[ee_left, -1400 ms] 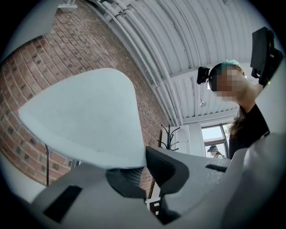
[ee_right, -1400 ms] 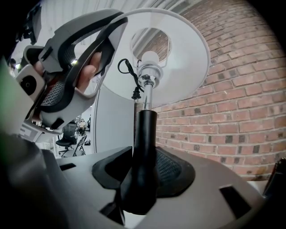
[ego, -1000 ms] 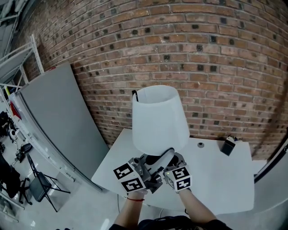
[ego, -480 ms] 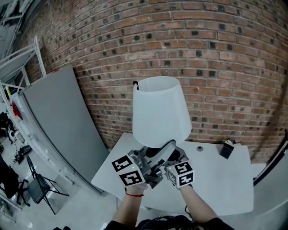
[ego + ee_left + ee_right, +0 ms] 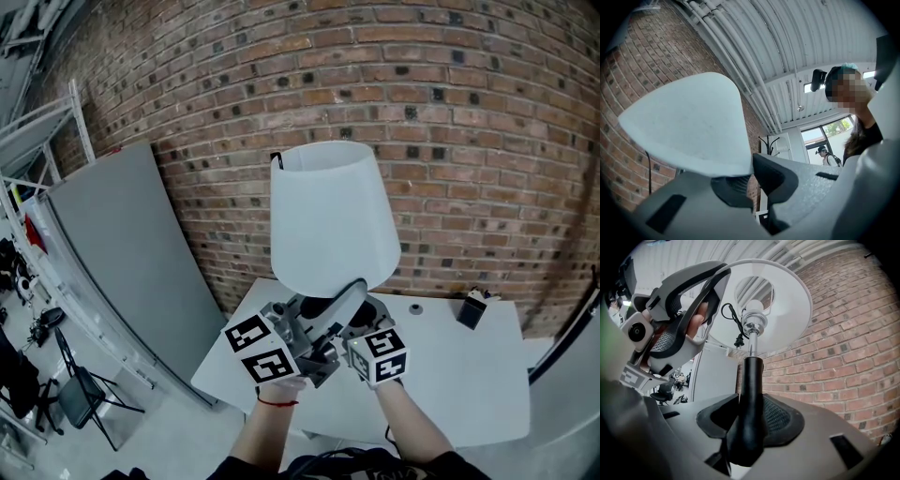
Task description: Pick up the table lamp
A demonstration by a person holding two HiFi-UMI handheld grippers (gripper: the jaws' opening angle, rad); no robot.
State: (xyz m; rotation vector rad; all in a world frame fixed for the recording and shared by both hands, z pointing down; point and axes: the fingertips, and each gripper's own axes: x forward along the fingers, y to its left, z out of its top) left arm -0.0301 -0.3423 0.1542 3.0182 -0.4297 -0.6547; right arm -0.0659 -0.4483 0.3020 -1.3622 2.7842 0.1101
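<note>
Your right gripper (image 5: 751,425) clamps the table lamp (image 5: 330,220) stem mid-frame, axis upright; left gripper (image 5: 751,180) nips its shade (image 5: 689,122) rim, just left.

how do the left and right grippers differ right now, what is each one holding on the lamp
The right gripper is shut on the black stem; the left gripper appears shut on the lower rim of the white shade. The right gripper grips low, beneath the shade; the left gripper reaches up to the shade's edge. Shared: both hold the same table lamp.
</note>
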